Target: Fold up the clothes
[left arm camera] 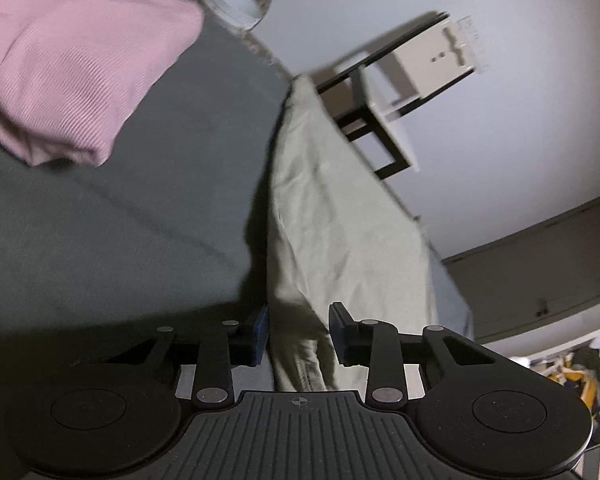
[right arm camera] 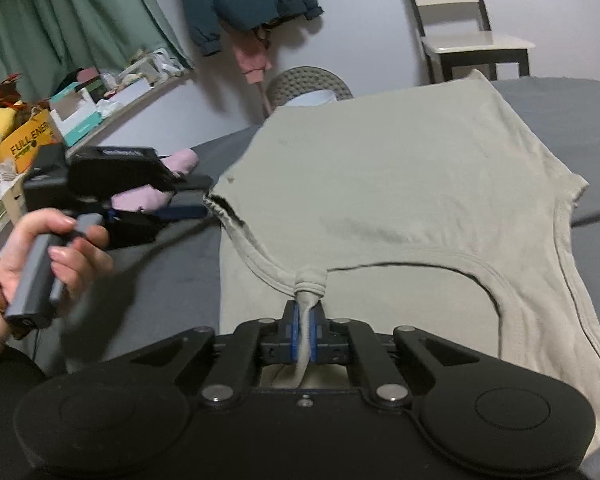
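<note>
Pink top (left arm camera: 76, 68) already sits folded, well ahead of the left gripper (left arm camera: 298, 336), whose fingers are wide with the tank top (right arm camera: 399, 184) edge between them. Right gripper (right arm camera: 305, 340) pinches its strap tight. I'd say this fold's barely started.

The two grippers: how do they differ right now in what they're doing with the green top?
The right gripper is shut tight on a strap of the green top, bunching it. The left gripper stands open, its pads apart with the top's fabric loose between them. A hand shows on the left gripper's handle; none shows on the right. Both have black frames and blue pads.
</note>
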A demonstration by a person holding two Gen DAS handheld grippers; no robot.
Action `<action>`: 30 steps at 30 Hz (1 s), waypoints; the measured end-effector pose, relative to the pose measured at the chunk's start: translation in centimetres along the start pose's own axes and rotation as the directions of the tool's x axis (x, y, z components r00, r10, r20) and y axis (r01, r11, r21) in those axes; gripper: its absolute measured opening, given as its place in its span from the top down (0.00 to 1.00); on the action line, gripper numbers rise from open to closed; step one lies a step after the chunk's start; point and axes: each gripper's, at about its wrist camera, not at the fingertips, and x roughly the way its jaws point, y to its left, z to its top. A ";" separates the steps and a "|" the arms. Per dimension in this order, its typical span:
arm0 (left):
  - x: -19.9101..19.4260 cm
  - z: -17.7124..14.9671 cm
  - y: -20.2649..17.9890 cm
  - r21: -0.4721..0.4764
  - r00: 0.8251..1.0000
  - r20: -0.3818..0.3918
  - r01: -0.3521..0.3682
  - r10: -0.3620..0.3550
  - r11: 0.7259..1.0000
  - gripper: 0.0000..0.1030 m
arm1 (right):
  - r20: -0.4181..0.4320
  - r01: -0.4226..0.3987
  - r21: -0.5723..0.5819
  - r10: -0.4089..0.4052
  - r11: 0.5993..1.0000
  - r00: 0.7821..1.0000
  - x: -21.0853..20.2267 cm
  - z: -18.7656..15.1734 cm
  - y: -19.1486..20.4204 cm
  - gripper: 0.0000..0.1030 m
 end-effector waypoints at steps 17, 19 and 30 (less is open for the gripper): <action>0.6 0.2 -1.2 0.019 1.000 0.015 0.005 -0.005 1.000 0.22 | -0.030 -0.217 -0.221 0.215 0.951 0.976 -1.1 -1.3 5.3 0.94; 0.8 0.2 -1.1 0.032 1.000 -0.001 -0.017 0.017 0.999 0.22 | -0.055 -0.247 -0.260 0.241 0.934 0.969 -0.8 -1.8 6.5 0.94; -0.4 0.3 -1.7 0.146 0.995 0.036 -0.096 0.092 0.985 0.23 | -0.113 -0.256 -0.352 0.231 0.900 0.966 -0.1 -2.9 8.7 0.94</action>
